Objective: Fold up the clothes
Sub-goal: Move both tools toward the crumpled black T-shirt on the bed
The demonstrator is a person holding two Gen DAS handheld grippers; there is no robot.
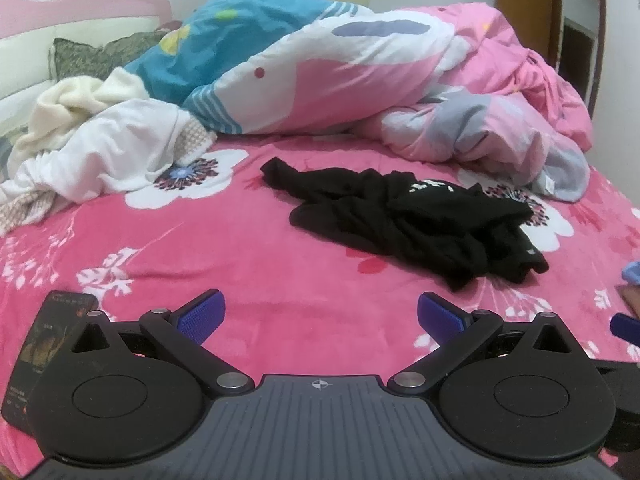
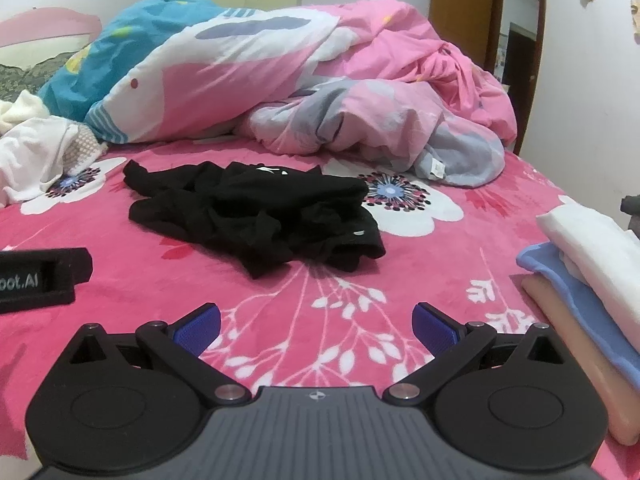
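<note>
Left wrist view: both sets of jaws spread wide, nothing between them.
I see the left gripper (image 1: 320, 316) and the right gripper (image 2: 316, 322) held above the pink floral bed (image 1: 248, 264). A crumpled black garment (image 1: 416, 216) lies mid-bed, well apart from both. Behind it sits a heaped quilt (image 1: 360, 68); white clothes (image 1: 96, 148) are piled to its left. Folded clothes (image 2: 592, 280) are stacked at the bed's right edge. A phone (image 1: 36, 352) lies beside my left gripper.
</note>
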